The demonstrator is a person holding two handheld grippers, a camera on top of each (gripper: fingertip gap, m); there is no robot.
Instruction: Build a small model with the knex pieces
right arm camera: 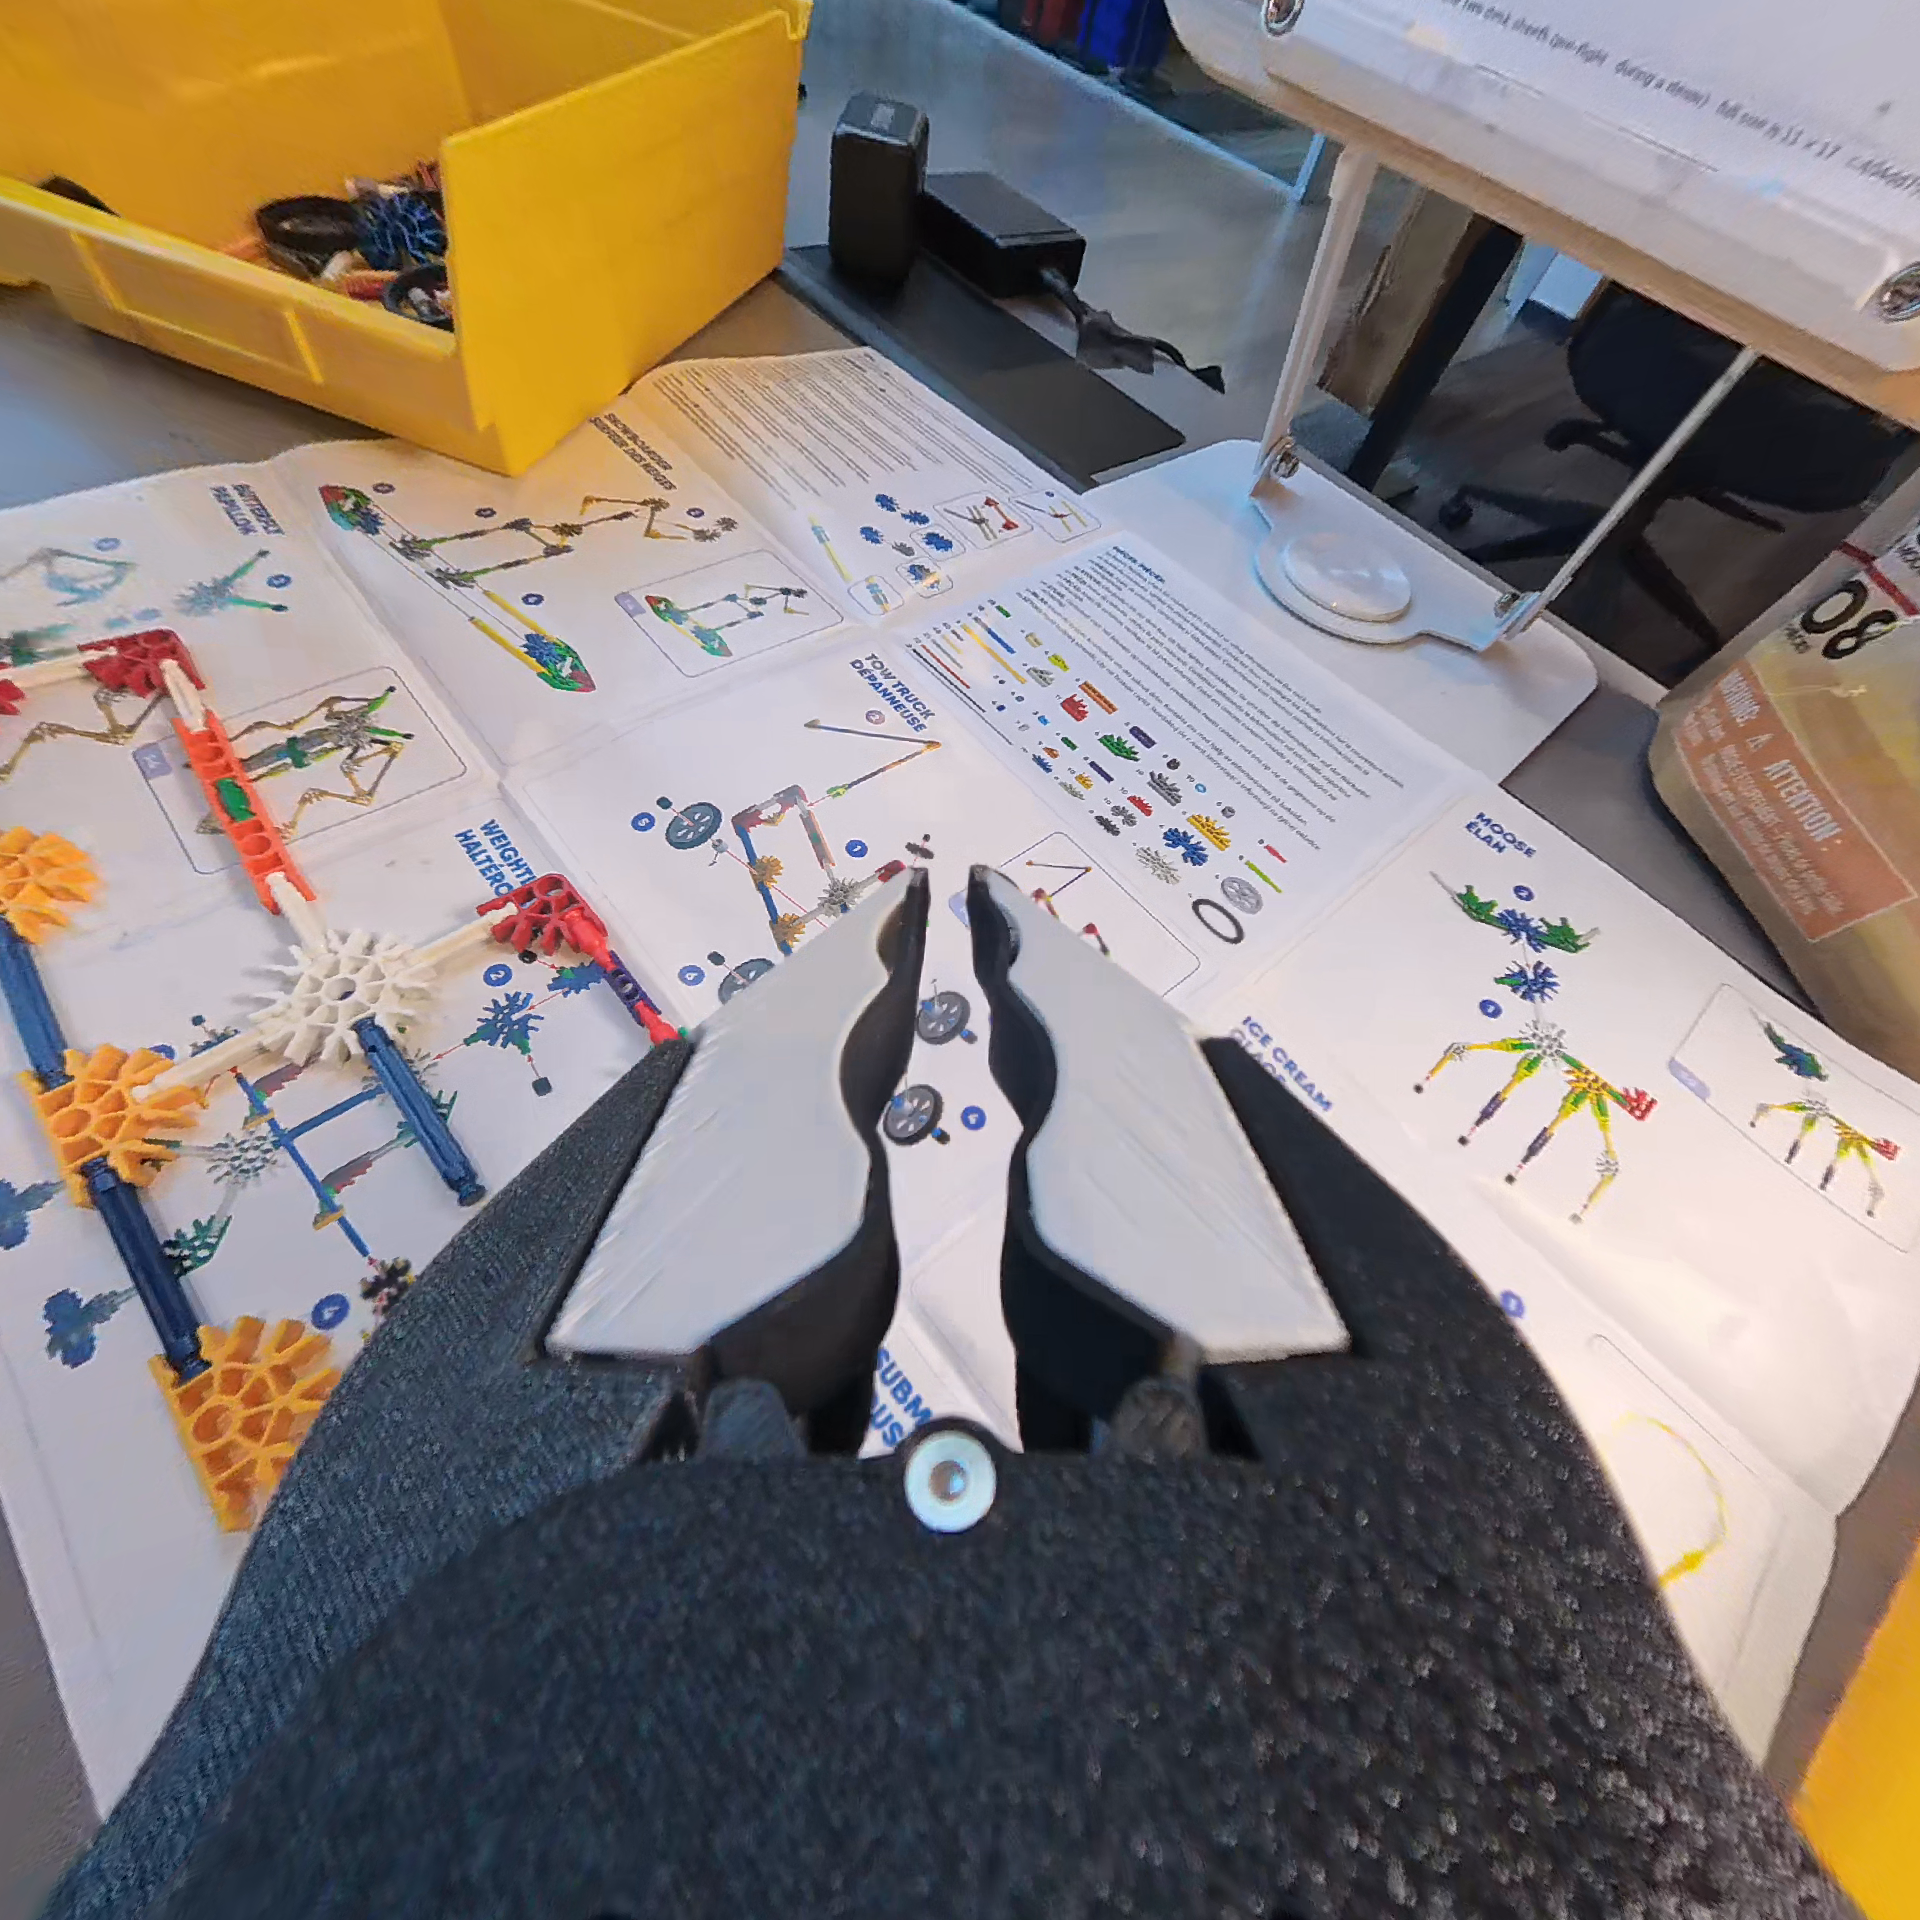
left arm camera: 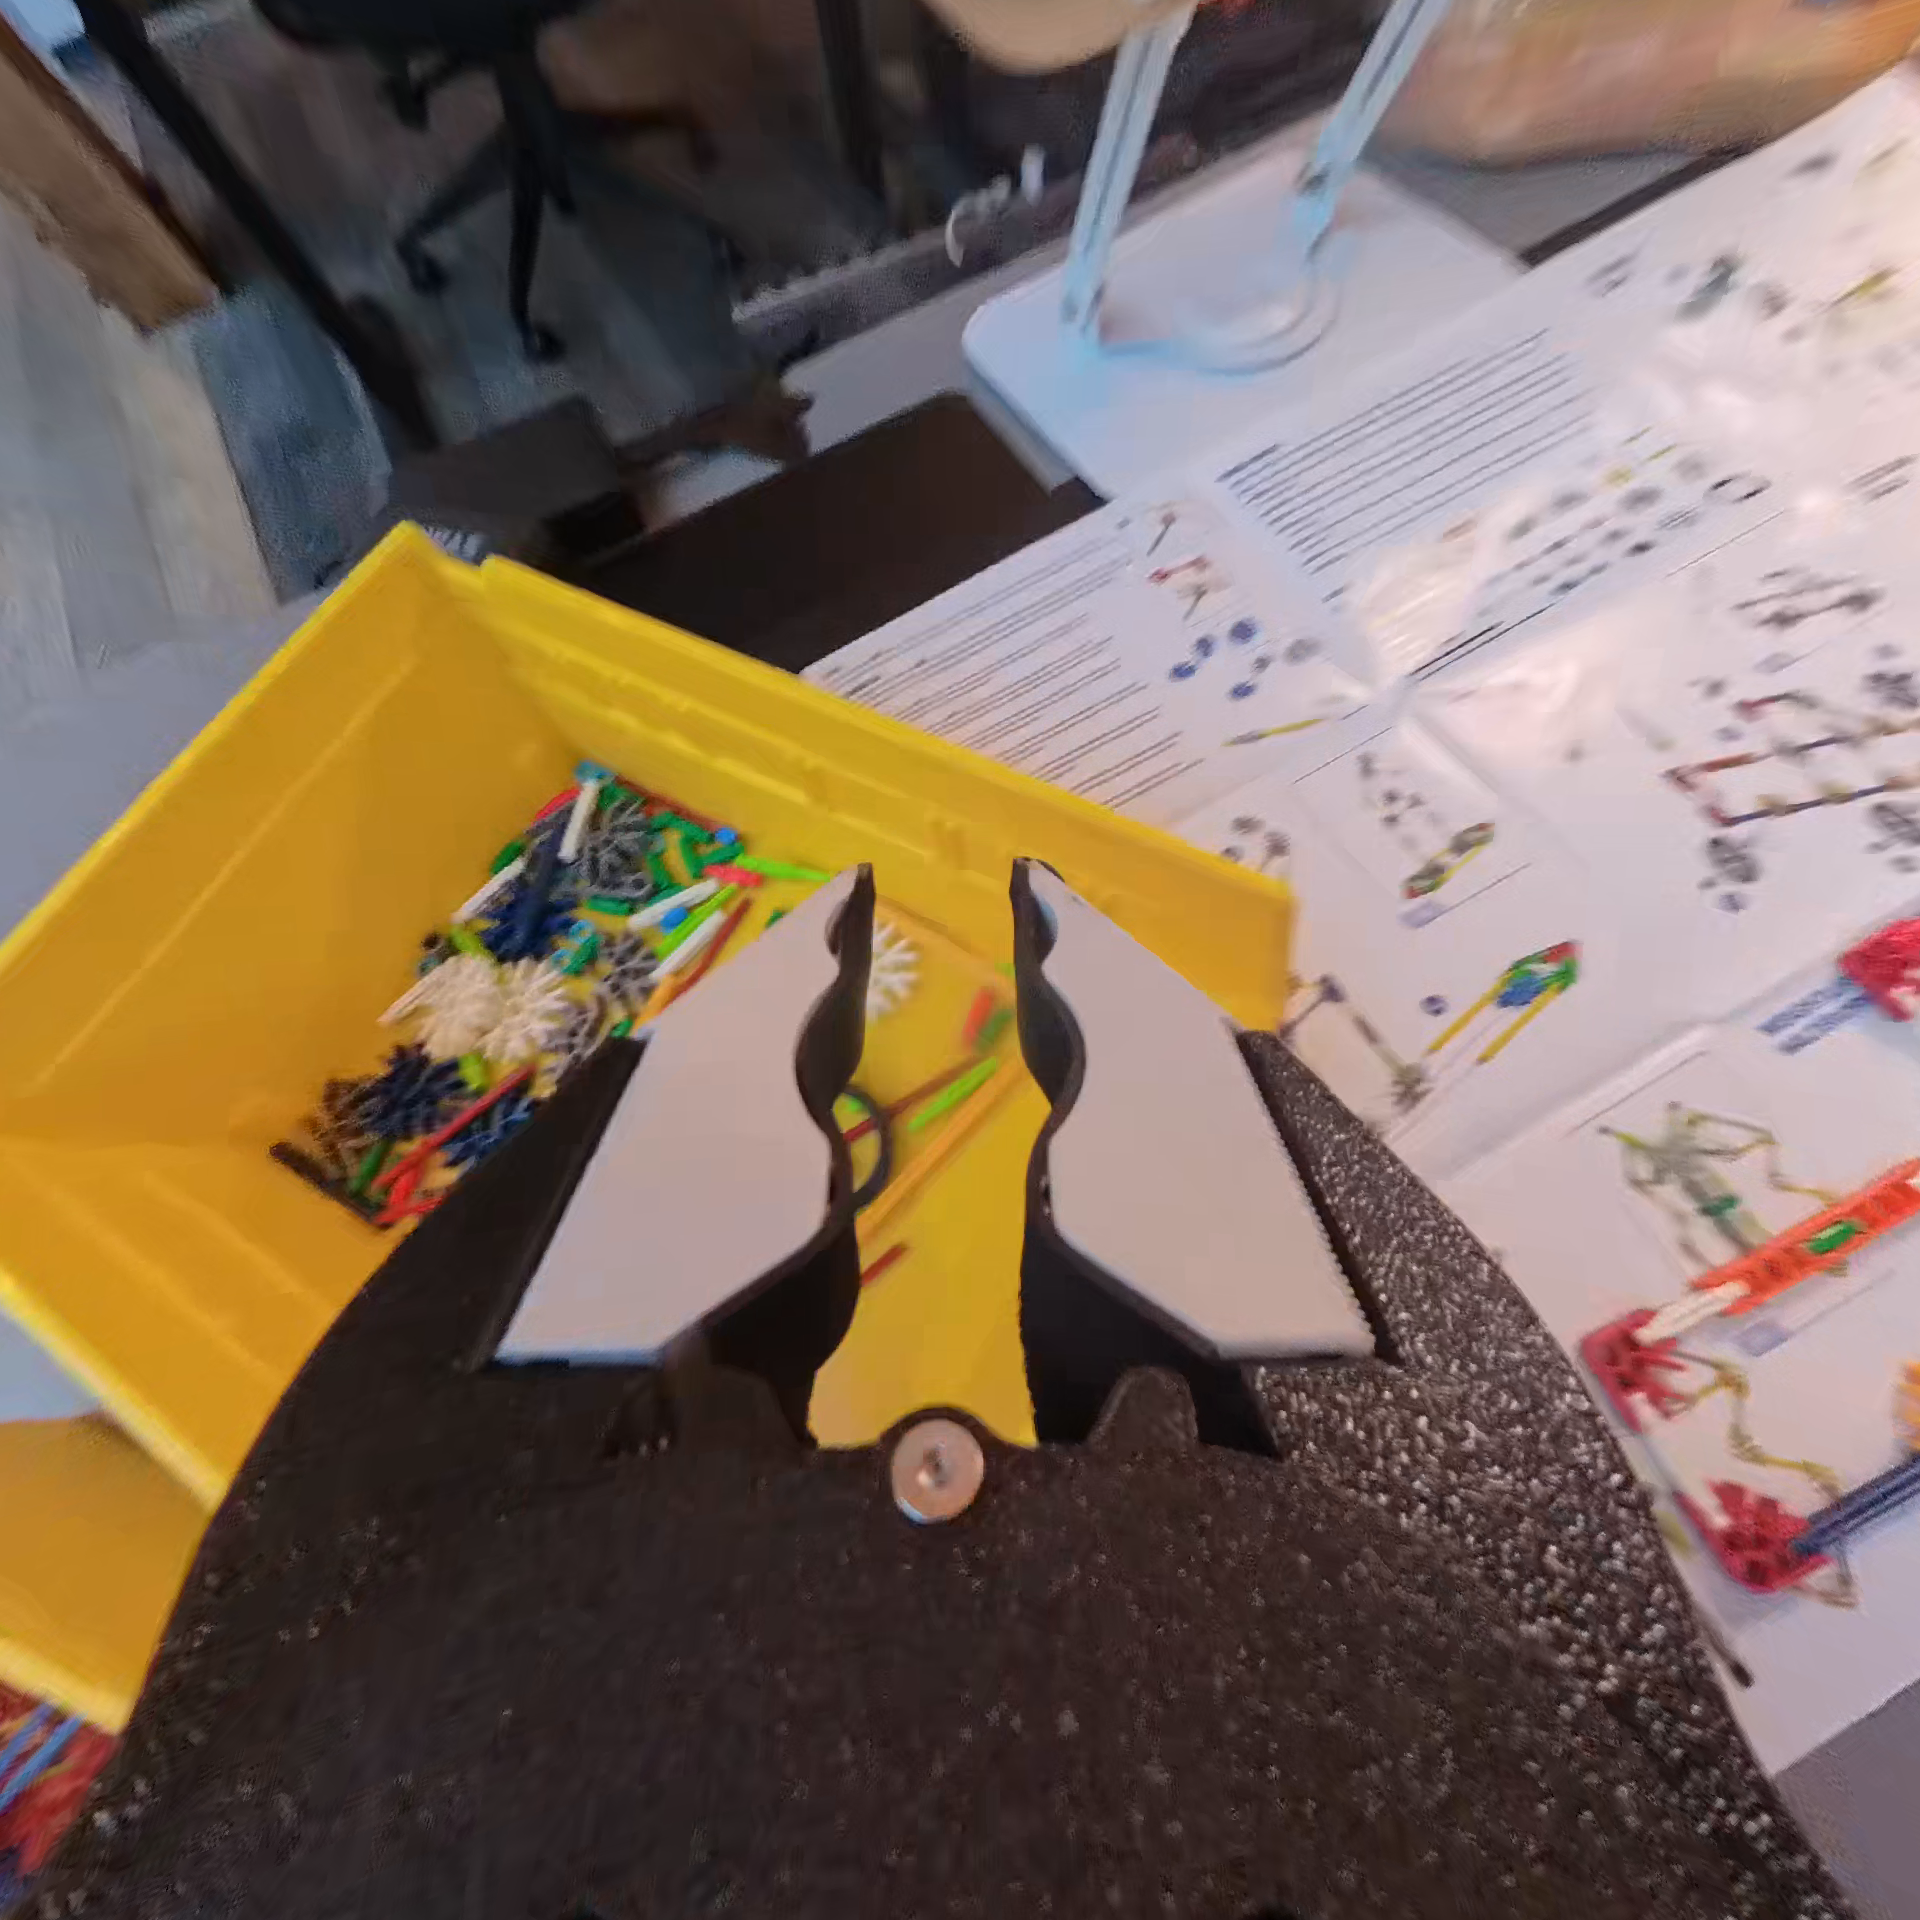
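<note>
My left gripper (left arm camera: 940,883) is open and empty, held above a yellow bin (left arm camera: 260,810). The bin holds several small rods and snowflake-shaped connector pieces (left arm camera: 540,956) in white, blue, green and red. My right gripper (right arm camera: 945,881) is open by a narrow gap and empty, above a large printed instruction sheet (right arm camera: 1091,727) spread on the table. A partly built model (right arm camera: 312,977) of orange, red and white connectors with blue and white rods lies on the sheet to the left of the right gripper. It also shows at the right edge of the left wrist view (left arm camera: 1766,1299).
The yellow bin (right arm camera: 623,229) stands at the back left in the right wrist view. A white lamp-like stand (right arm camera: 1351,561) sits on its base behind the sheet. A black power adapter (right arm camera: 883,177) lies beyond the table edge. A clear tub (right arm camera: 1808,810) stands at right. One gripper's finger ends stand about 35 cm off the other's. Measured from the fingertips, the partly built model (right arm camera: 312,977) is 15 cm or so from the right gripper and 30 cm from the left.
</note>
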